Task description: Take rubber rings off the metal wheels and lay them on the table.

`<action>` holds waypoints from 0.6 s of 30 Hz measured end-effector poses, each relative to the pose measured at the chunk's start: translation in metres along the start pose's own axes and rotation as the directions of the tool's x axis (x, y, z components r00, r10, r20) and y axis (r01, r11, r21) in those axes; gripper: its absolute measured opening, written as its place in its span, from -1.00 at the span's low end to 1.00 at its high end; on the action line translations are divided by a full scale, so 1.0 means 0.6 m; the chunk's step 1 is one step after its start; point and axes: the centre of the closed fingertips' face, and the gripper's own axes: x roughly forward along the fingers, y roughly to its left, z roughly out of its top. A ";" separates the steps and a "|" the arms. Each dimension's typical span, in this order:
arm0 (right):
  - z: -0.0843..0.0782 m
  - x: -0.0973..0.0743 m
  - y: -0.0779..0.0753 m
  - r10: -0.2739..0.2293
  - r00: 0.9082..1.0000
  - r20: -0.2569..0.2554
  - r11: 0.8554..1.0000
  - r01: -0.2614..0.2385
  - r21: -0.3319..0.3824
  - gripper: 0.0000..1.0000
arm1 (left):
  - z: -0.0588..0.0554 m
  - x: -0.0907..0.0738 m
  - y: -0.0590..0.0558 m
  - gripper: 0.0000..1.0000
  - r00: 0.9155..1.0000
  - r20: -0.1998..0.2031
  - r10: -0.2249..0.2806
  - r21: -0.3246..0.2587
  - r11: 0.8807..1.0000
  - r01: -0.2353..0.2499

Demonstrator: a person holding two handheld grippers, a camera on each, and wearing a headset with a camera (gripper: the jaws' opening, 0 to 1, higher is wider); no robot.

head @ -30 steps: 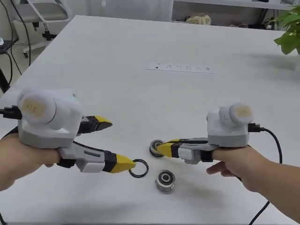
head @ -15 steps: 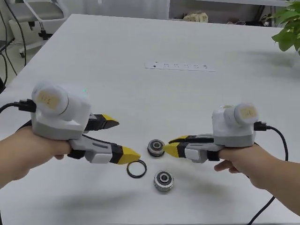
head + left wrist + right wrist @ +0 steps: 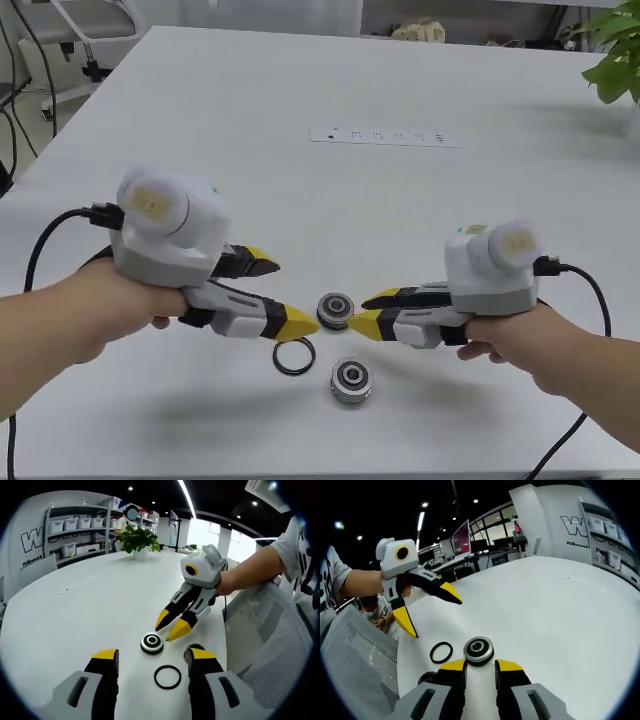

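Note:
A metal wheel (image 3: 335, 310) lies flat on the white table (image 3: 300, 180), and it sits just ahead of the jaws in the left gripper view (image 3: 151, 643) and the right gripper view (image 3: 479, 651). My left gripper (image 3: 285, 293) is wide open to its left, holding nothing. From the right, my right gripper (image 3: 368, 310) points at the wheel with its jaws a little apart and nothing between them. A loose black rubber ring (image 3: 294, 356) lies flat in front of the wheel. A second metal wheel (image 3: 351, 379) rests nearer to me.
A white power strip (image 3: 385, 137) lies flat farther back on the table. A green plant (image 3: 615, 60) stands at the far right corner. Chairs (image 3: 70, 30) stand beyond the table's left edge. A cable (image 3: 585, 300) trails from the right gripper.
My left gripper has moved right, away from the loose ring and toward the wheel. The right gripper has drawn slightly back from the wheel. Ring and wheels have stayed put.

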 end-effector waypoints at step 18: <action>-0.010 0.011 0.002 0.006 1.000 -0.019 0.999 -0.007 -0.033 -0.67 | -0.006 0.042 -0.002 -0.20 0.999 -0.028 -0.029 -0.017 0.999 0.028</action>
